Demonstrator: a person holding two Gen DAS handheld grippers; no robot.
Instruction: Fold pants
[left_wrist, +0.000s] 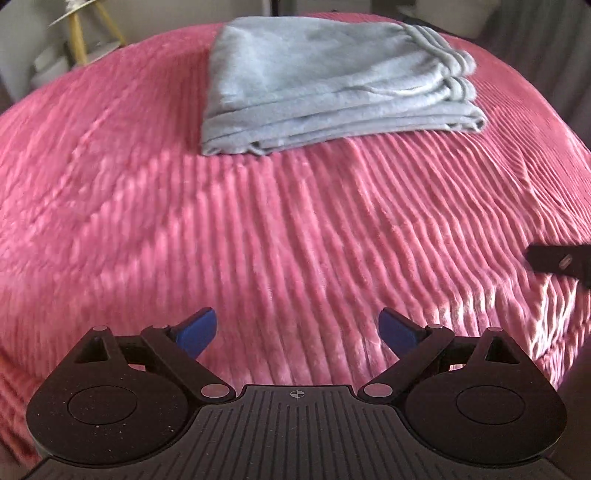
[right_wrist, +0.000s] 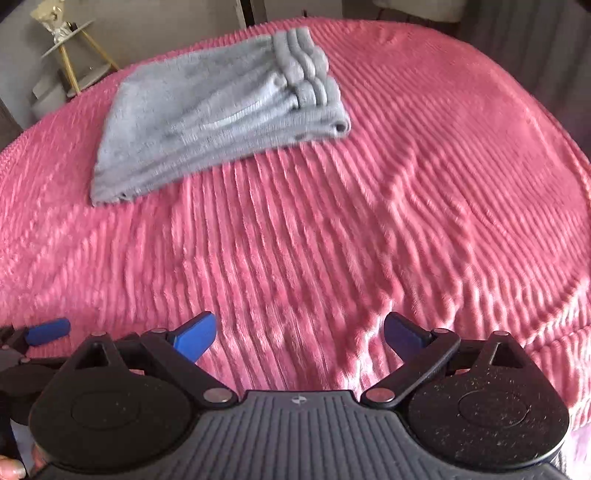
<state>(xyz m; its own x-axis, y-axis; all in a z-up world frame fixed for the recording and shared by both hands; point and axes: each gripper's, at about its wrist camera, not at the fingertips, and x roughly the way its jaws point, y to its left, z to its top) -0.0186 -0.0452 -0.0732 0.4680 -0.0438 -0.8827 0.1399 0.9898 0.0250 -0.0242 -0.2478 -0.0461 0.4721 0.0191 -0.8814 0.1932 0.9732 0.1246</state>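
The left tongs (left_wrist: 298, 332) stand wide, their two blue pads (left_wrist: 197, 332) well apart with nothing between them, only the pink ribbed bedspread (left_wrist: 258, 240) showing in the gap. They hang above the bed, tilted steeply down, touching no cloth. The right tongs (right_wrist: 300, 334) are likewise spread wide and empty, held over the same bedspread, with bare pink plush between their blue pads (right_wrist: 199, 334).

In the right wrist view, one blue pad and the black linkage of the left tongs show at the lower left edge, just beside the right tongs. In the left wrist view, a black part of the other tool (left_wrist: 561, 262) pokes in at the right edge. A fingertip (right_wrist: 13, 470) of the person shows at the bottom left corner of the right wrist view.

Farther out, well apart from both tongs, the pants (left_wrist: 332, 85) lie on the bedspread as a folded light grey-blue bundle of several stacked layers. The gathered, ribbed waistband (right_wrist: 303, 66) sits at its right end, and the folded edges face the tongs.

Beyond the bed's far left edge stands a small side table with yellow legs (right_wrist: 70, 62), something pale and blurred resting on top.
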